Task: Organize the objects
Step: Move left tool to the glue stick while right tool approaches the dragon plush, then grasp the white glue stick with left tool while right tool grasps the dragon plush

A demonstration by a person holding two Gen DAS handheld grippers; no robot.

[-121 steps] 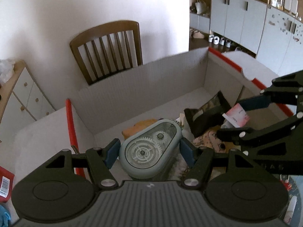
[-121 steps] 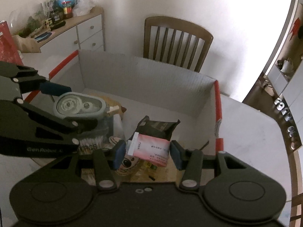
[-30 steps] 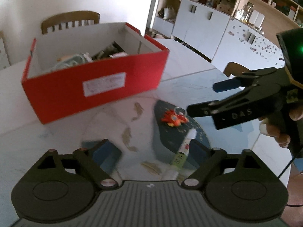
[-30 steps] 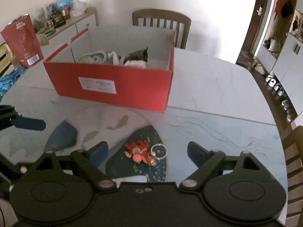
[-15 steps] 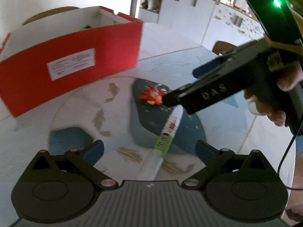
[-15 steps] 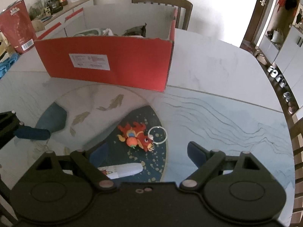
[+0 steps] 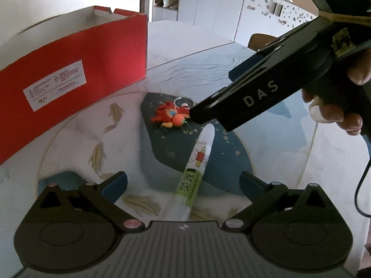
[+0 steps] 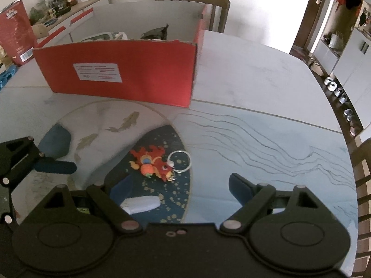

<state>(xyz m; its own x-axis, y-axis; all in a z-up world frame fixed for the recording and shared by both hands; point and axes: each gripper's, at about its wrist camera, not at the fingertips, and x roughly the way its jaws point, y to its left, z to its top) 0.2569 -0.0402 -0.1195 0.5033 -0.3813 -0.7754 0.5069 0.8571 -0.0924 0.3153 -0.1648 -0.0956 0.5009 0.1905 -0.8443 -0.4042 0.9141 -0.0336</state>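
Observation:
A red dragon keychain (image 8: 153,162) with a metal ring lies on the table's dark blue patch; it also shows in the left wrist view (image 7: 170,115). A white and green pen-like tube (image 7: 197,164) lies just before it, its white end visible in the right wrist view (image 8: 141,203). My left gripper (image 7: 183,183) is open and empty, with the tube between its fingers. My right gripper (image 8: 180,190) is open and empty, just short of the keychain. The red box (image 8: 129,74) holds several items behind them.
A wooden chair (image 8: 197,2) stands behind the box. A red bag (image 8: 15,32) and a sideboard with clutter (image 8: 65,0) are at the far left. The table edge (image 8: 343,125) curves along the right, with another chair (image 8: 364,173) beside it.
Both grippers left the box with empty, open jaws and came down low over the table. The left closed in on the tube, the right on the keychain.

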